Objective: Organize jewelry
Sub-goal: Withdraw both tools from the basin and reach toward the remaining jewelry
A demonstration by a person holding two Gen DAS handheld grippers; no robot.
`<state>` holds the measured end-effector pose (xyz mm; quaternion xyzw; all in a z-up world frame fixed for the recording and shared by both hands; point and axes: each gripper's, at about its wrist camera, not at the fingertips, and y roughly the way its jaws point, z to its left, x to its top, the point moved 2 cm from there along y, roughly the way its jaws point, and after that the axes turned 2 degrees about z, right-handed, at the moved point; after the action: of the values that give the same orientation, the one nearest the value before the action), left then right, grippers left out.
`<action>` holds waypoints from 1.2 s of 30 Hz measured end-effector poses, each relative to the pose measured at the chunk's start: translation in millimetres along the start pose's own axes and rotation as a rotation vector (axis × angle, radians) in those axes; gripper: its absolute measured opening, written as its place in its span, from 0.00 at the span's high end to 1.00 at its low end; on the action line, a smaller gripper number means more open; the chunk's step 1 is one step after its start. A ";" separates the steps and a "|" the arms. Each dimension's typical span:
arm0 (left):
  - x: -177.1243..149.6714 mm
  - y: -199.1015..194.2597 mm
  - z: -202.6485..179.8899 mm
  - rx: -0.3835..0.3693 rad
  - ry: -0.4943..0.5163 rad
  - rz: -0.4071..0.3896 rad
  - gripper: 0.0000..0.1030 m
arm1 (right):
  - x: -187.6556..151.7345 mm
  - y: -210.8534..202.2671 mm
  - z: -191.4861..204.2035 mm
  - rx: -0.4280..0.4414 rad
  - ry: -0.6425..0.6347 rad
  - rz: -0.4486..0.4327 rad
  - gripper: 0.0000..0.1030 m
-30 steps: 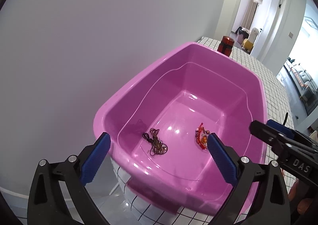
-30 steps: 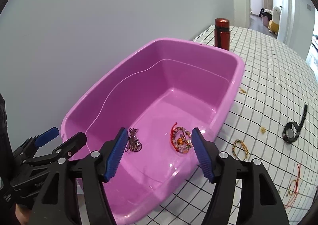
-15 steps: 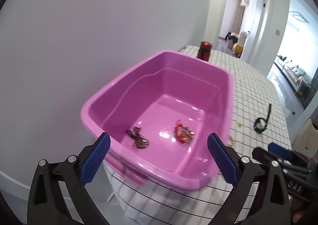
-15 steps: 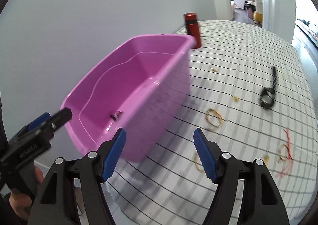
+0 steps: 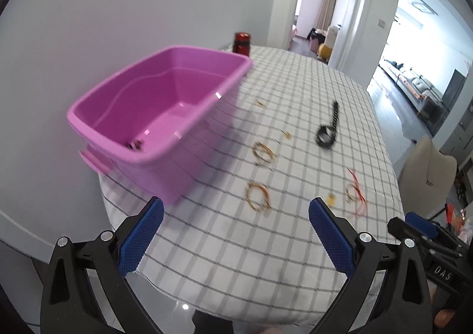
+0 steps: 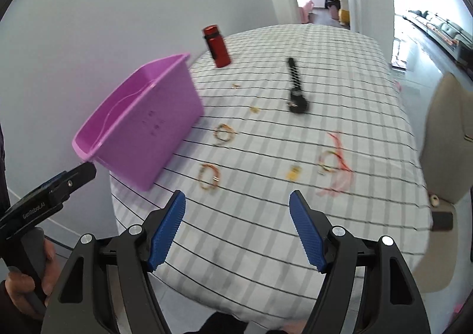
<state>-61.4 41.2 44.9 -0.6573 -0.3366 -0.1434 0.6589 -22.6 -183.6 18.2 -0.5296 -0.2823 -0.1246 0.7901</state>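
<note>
1. My left gripper [image 5: 236, 229] hangs above the near edge of the checked white tablecloth [image 5: 236, 251], blue pads spread wide, holding nothing.
2. My right gripper [image 6: 237, 226] is likewise spread wide and empty.
3. The glossy pink plastic tub [image 5: 153, 115] sits at ten o'clock, a tangle of jewelry [image 5: 134, 145] inside.
4. Two beaded bracelets [image 6: 210, 176] lie at twelve o'clock, a red-corded bracelet [image 6: 334, 161] at one, and a black wristwatch [image 6: 297, 94] beyond.

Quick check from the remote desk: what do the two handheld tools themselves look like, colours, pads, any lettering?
Both match: glossy black plastic frames with silver screw heads. The left tool and the right tool each carry two fingers faced with blue, finely textured pads. White lettering shows on the bodies: "DAS" on the right tool seen in the left wrist view, "GenRobot.AI" on the left tool in the right wrist view. No cables or sleeves visible.
</note>
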 end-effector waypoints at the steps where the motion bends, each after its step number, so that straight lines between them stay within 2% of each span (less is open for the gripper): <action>1: -6.1 -0.8 -5.2 0.002 0.001 0.002 0.06 | -4.7 -4.2 -8.8 0.000 0.005 -0.001 0.32; 9: -46.9 -3.9 -51.8 0.022 0.002 0.028 0.06 | -34.6 -22.1 -61.6 -0.005 0.017 0.013 0.32; 15: -54.1 6.3 -68.0 0.037 0.019 0.042 0.06 | -36.9 -16.7 -78.0 -0.011 0.009 0.012 0.32; 20: -50.0 26.9 -68.5 0.045 0.031 0.055 0.06 | -30.7 5.0 -79.6 -0.005 0.016 0.021 0.32; 27: -35.9 72.6 -58.5 0.031 0.029 0.068 0.06 | -15.8 48.8 -62.0 -0.029 -0.029 0.042 0.32; 30: -34.5 103.4 -50.7 0.017 0.021 0.092 0.06 | -9.5 68.9 -59.4 -0.040 -0.028 0.037 0.32; 36: -37.4 159.1 -38.0 0.036 0.003 0.129 0.06 | 2.3 117.0 -59.9 -0.068 -0.029 0.027 0.32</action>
<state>21.4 10.2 -97.7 -0.6655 -0.2951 -0.0953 0.6789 56.1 -190.0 -86.9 -0.5616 -0.2821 -0.1159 0.7691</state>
